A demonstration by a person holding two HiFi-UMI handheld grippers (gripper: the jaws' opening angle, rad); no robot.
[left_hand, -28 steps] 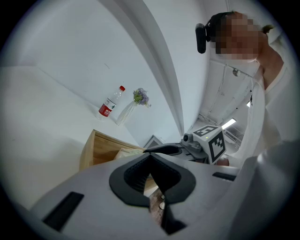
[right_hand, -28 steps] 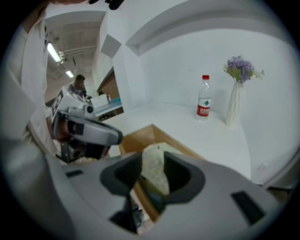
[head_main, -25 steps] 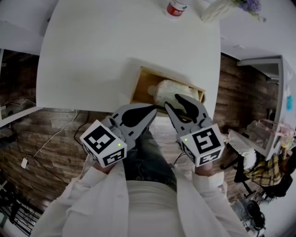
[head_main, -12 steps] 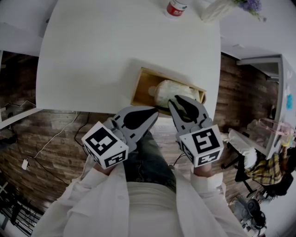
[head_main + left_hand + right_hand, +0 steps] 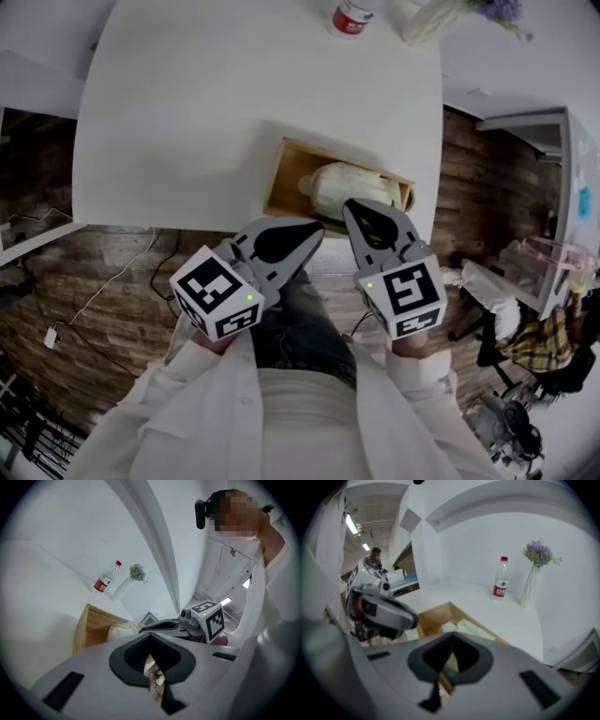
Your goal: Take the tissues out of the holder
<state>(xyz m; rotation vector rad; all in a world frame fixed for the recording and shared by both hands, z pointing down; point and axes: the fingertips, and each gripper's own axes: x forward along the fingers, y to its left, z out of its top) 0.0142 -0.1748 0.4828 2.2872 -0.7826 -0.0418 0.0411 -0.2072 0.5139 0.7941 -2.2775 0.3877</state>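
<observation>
Left side: my left tongs (image 5: pixel 314 231) are hovering at the near edge of the white bench (image 5: pixel 216 94). Their jaws are pressing together with nothing in them.

Middle: the open light-wood box holder (image 5: pixel 279 178) is sitting close to the bench's front edge. The soft cream plastic-wrapped pack of tissues (image 5: pixel 352 183) is lying inside it, filling most of it and not lifted at all.

Right: my right tongs (image 5: pixel 362 206) are pointing down at the holder's near wall, tips right by the pack's near side. Their jaws have just been closing and are now reading as together. In the right gripper view I'm seeing nothing thick between them. Whether a fold of wrapper is getting pinched, I can't tell.

Far edge: a clear plastic bottle with a red label (image 5: pixel 354 17) and a white vase with purple flowers (image 5: pixel 436 19) are standing well apart from the holder.

Progress: I'm judging this as the very start. The approach is looking done and nothing is out yet. What's remaining is getting a sure hold on the pack, lifting it clear of the wooden walls and setting it down on the bench.
</observation>
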